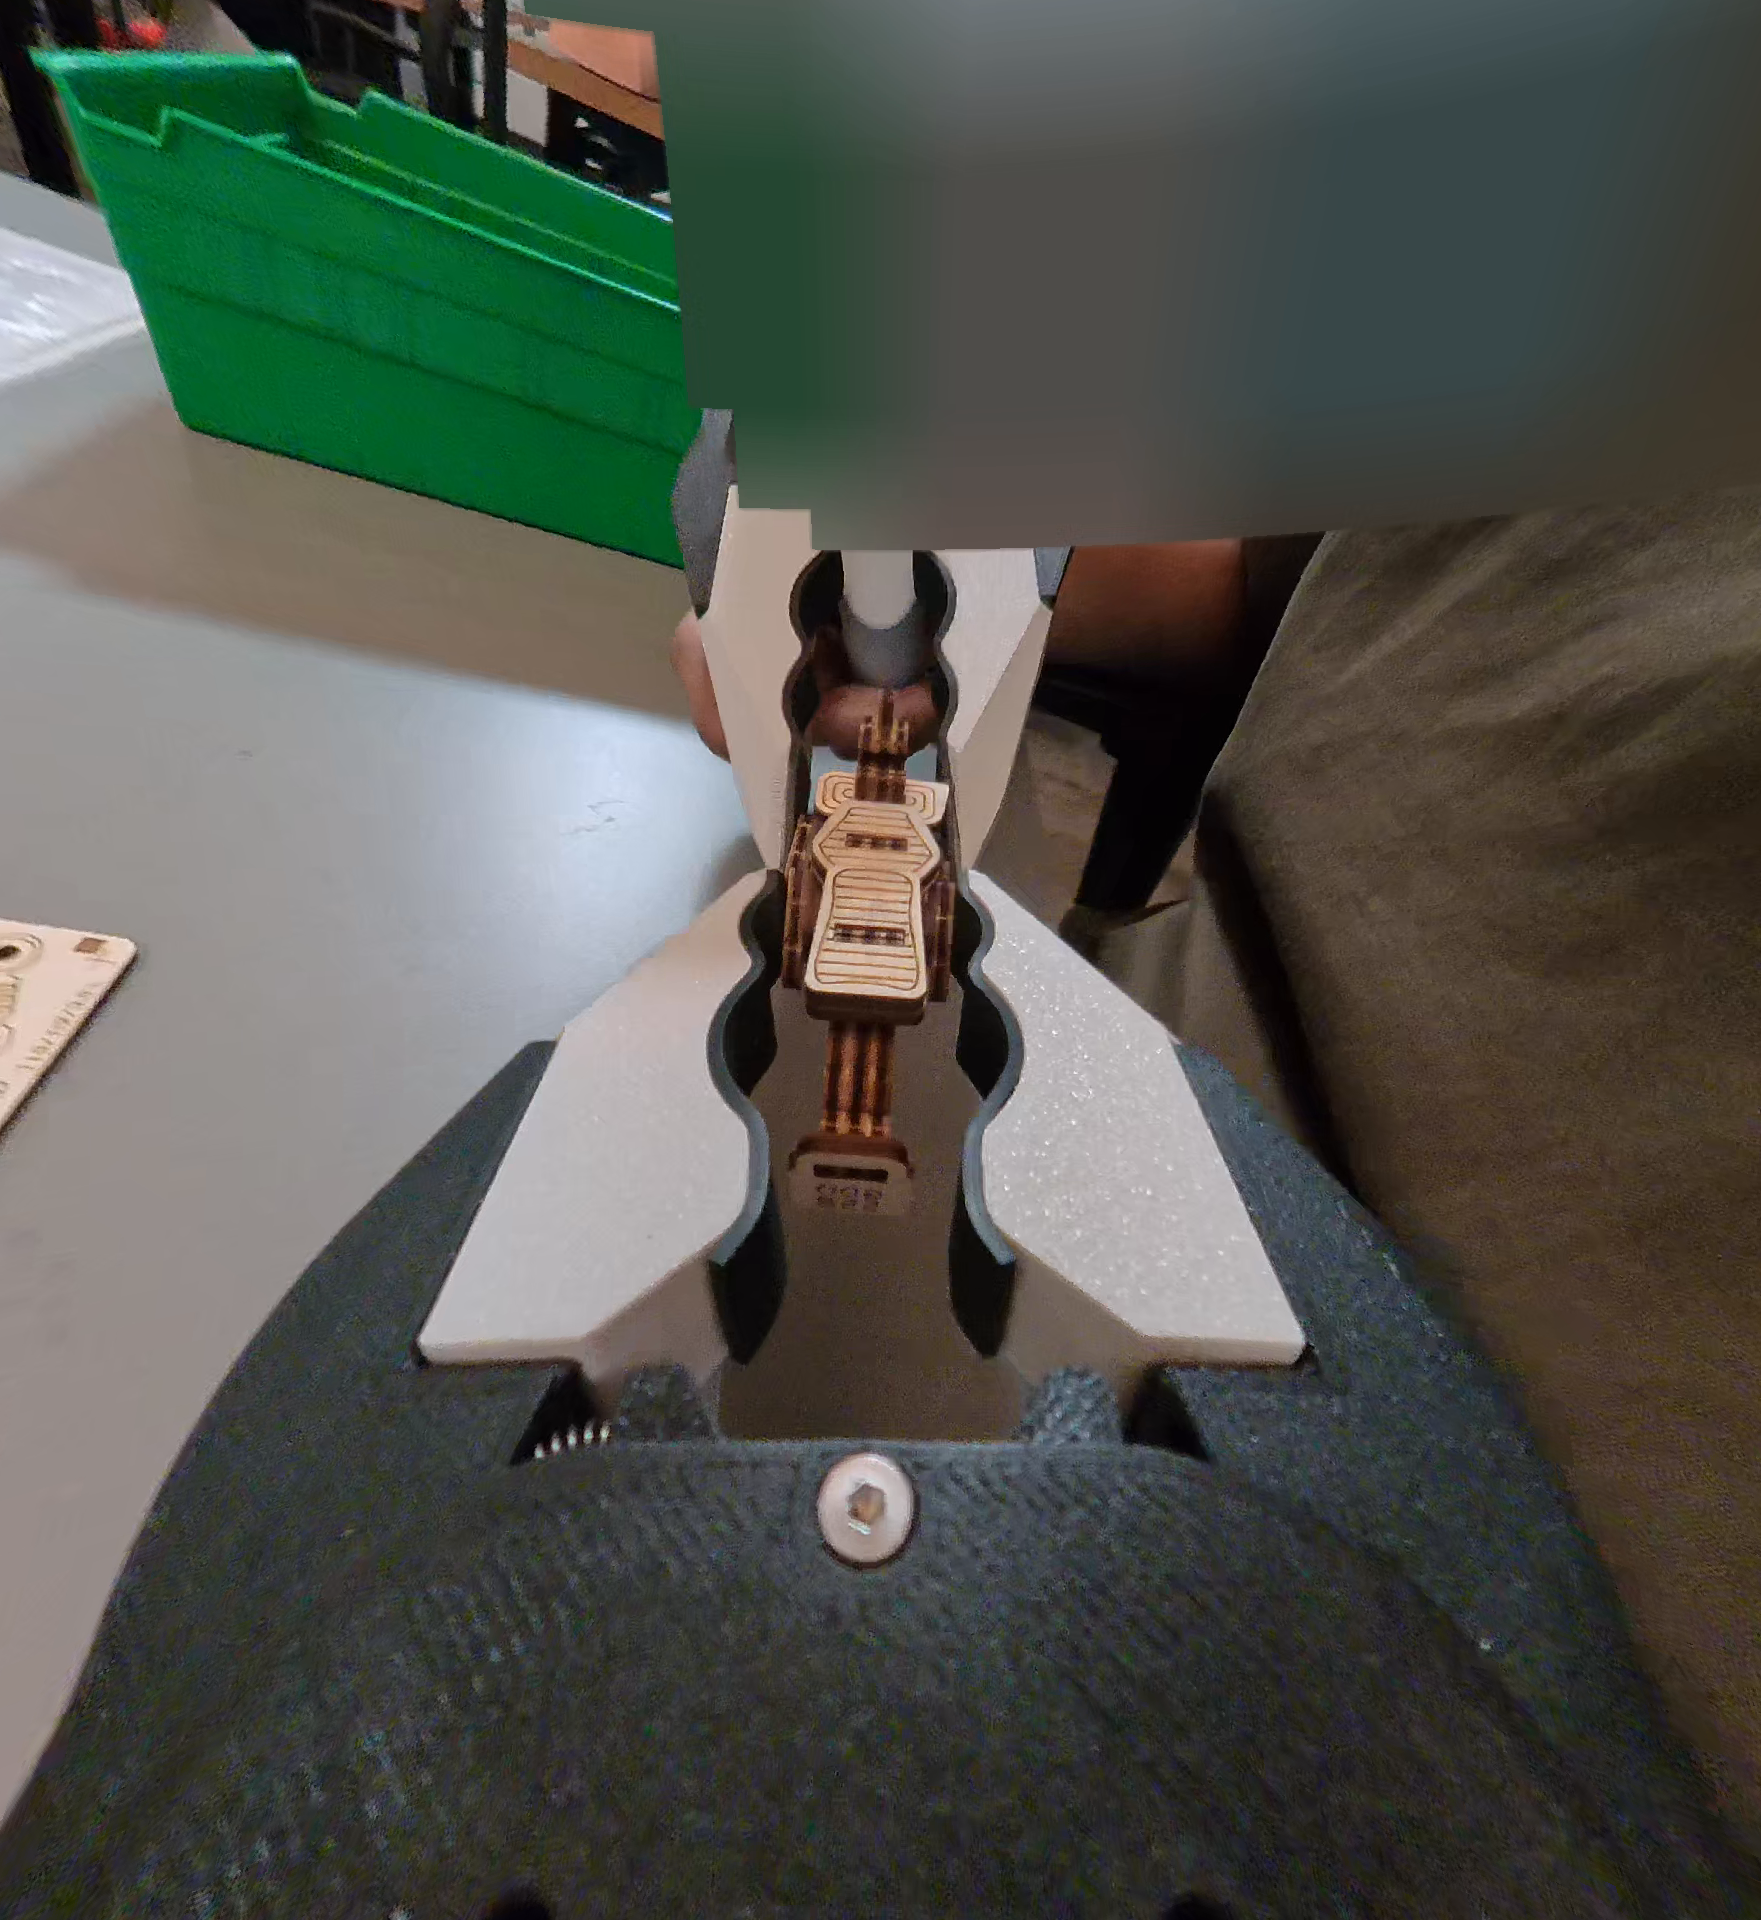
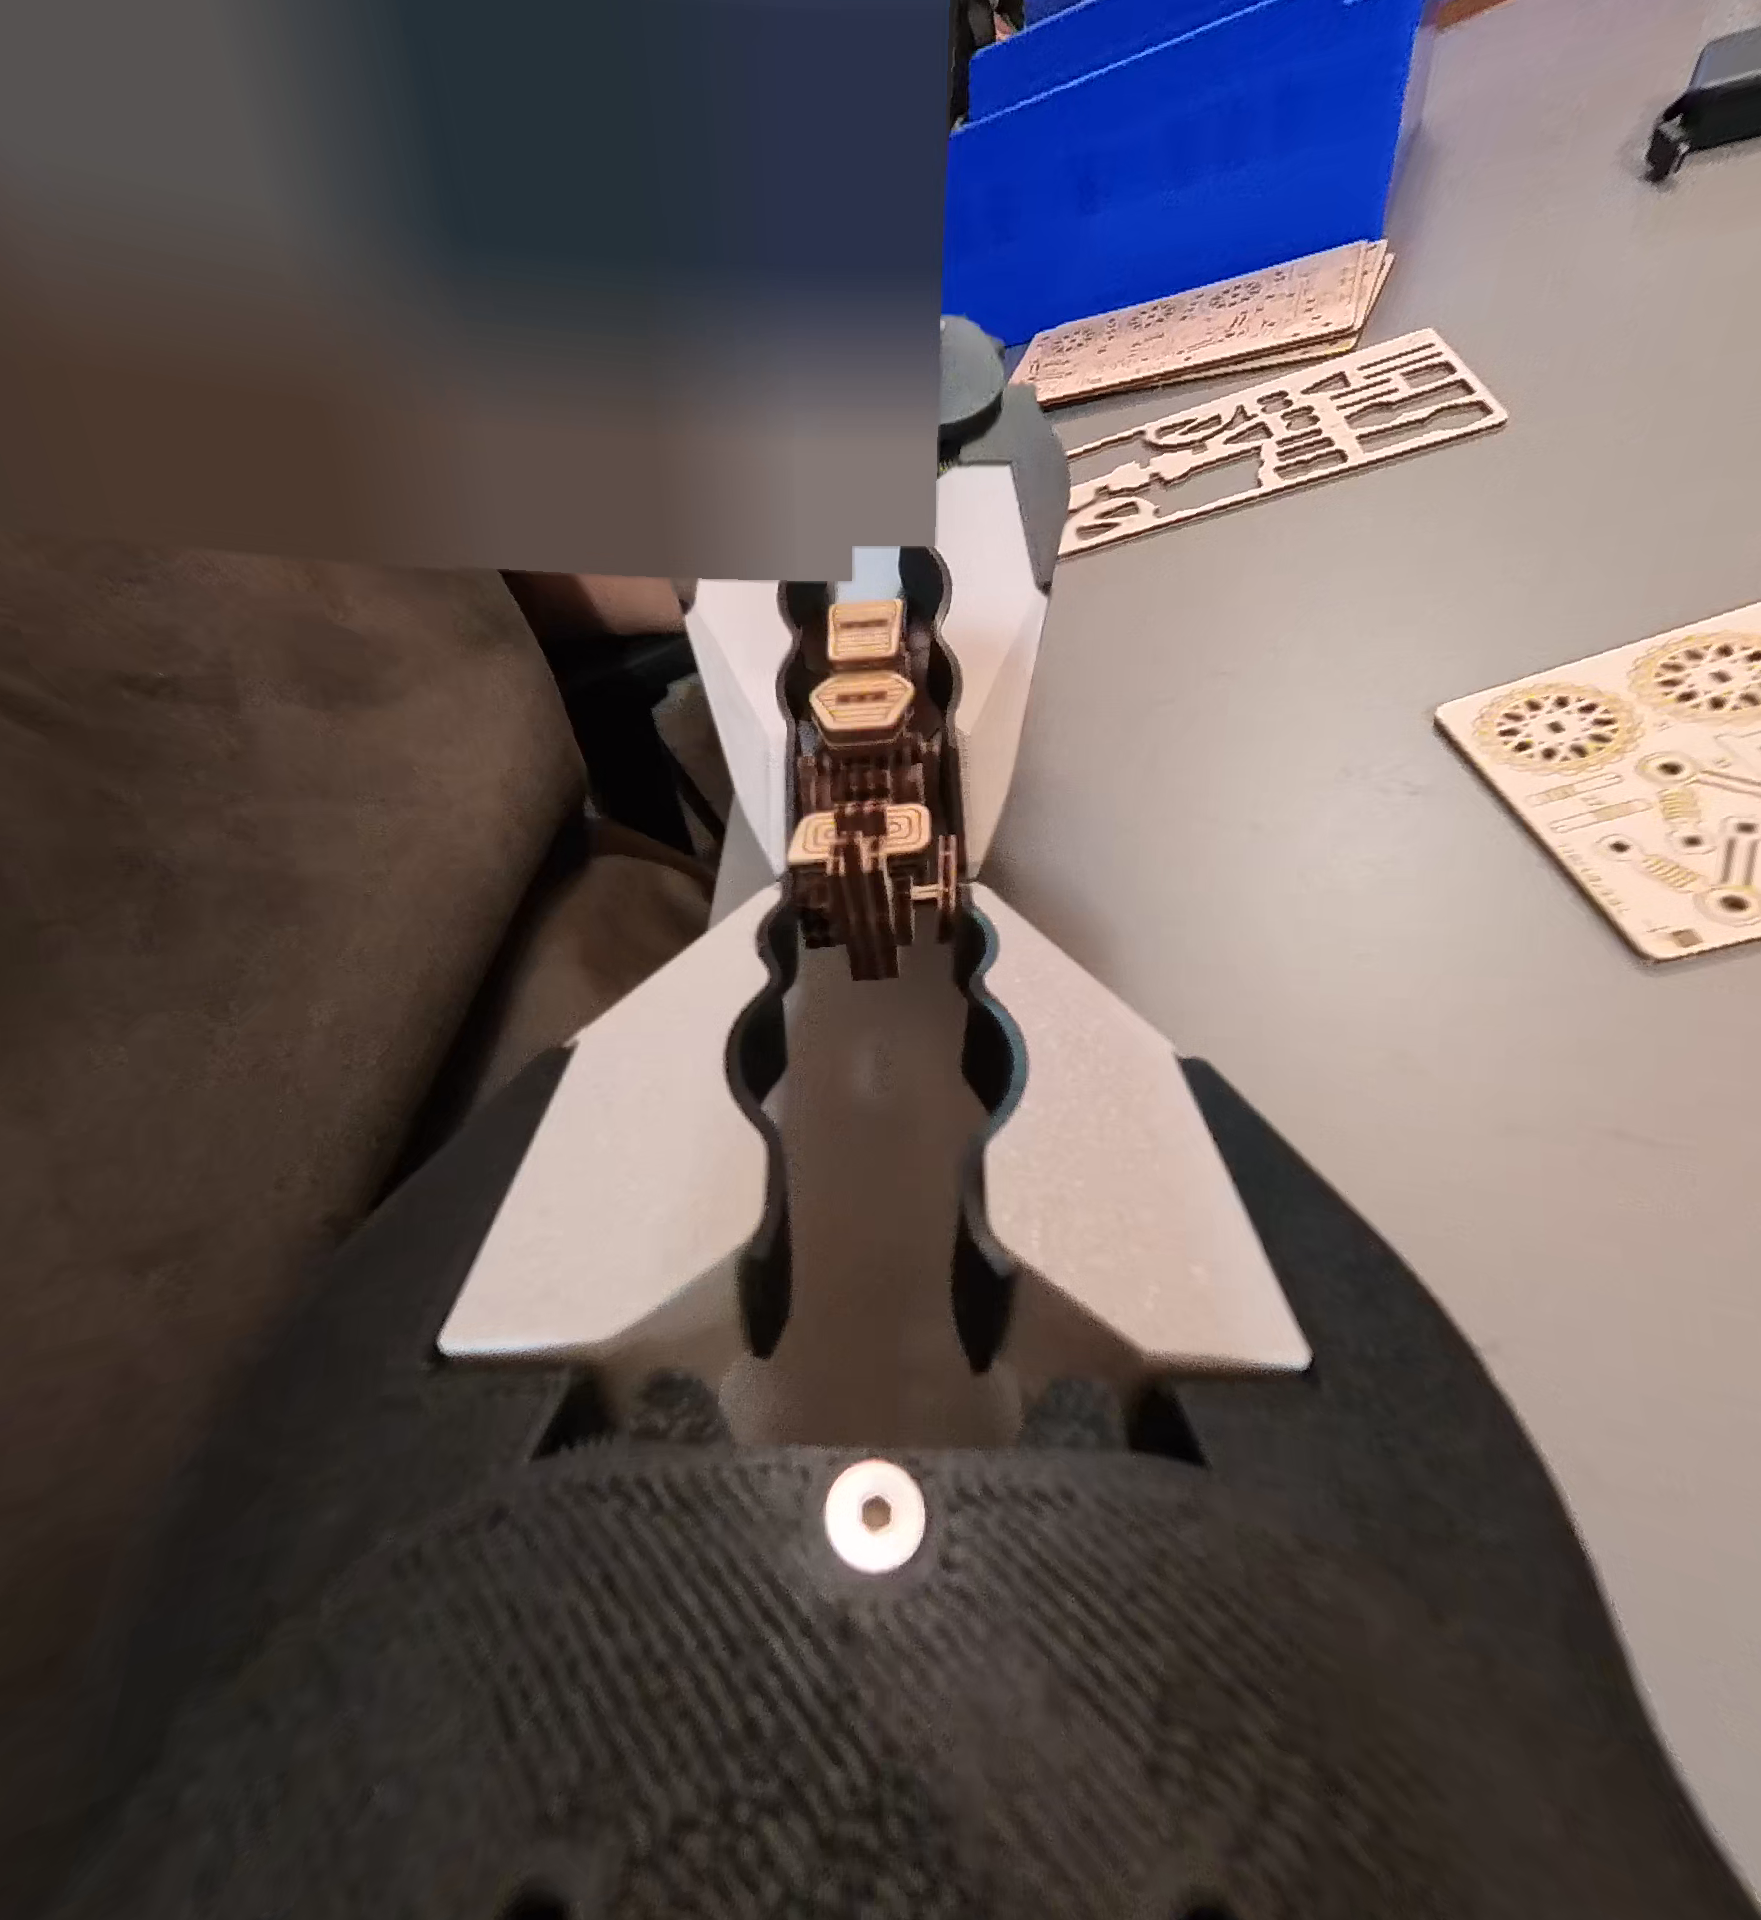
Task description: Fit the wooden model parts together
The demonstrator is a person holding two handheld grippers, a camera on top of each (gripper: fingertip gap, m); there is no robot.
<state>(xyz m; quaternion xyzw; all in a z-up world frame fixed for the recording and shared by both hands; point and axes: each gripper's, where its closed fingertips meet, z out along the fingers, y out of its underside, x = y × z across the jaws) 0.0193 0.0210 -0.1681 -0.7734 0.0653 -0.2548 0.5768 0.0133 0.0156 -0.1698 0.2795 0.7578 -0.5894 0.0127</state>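
Gripping one wooden model (image 1: 863, 935) from opposite ends: left claw (image 1: 865, 914) & right claw (image 2: 871, 904), both closed on it, above tabletop (image 1: 336, 779).

A green bin (image 1: 388, 301) stands on the grey surface (image 1: 284, 727). Left of the bin lies a clear plastic sheet (image 1: 3, 301). In the right wrist view, a blue bin (image 2: 1177, 166) stands at the far side, with a black device (image 2: 1749, 83) to its right.
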